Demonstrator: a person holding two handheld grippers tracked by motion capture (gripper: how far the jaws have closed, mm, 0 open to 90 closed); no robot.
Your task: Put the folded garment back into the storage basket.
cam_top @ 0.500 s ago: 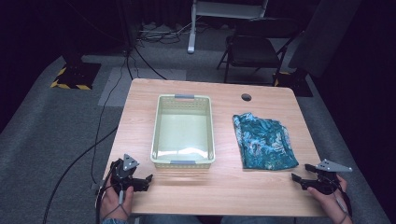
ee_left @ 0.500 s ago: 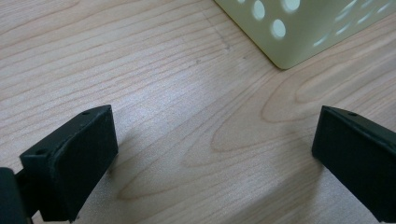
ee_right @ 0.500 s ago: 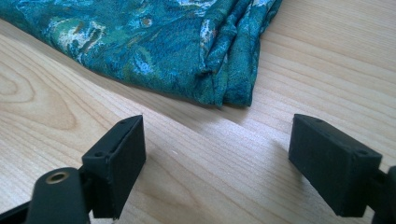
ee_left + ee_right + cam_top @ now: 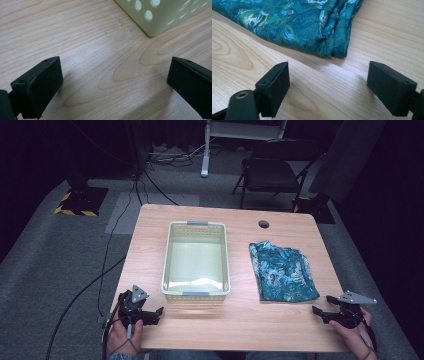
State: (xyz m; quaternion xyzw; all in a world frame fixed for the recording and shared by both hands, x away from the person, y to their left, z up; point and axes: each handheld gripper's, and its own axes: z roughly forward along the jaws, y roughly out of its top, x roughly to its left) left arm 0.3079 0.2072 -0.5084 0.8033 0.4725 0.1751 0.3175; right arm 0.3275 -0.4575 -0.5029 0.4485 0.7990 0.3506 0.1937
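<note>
Item 1. Light wooden rectangular table (image 4: 280,320), bearing everything listed below.

Item 2. Pale green perforated plastic basket (image 4: 196,295), standing upright at the table's middle, with nothing lying in it; one lower corner is showing in the left gripper view (image 4: 152,31).

Item 3. Teal patterned folded cloth (image 4: 282,271), lying flat to the right of the basket and apart from it. Judged soft, light and limp: it is likely to sag and unfold when lifted, so the bunched near corner (image 4: 335,50), where several layers are stacking together, is looking like the best place to pinch.

Item 4. Right gripper (image 4: 324,305), resting low at the table's near right corner and pointing towards the cloth's near corner. Its jaws are standing wide apart with only bare wood between them; the cloth is lying just ahead, untouched.

Item 5. Left gripper (image 4: 159,314), sitting near the front left edge just short of the basket's corner, jaws spread wide, gripping nothing.
</note>
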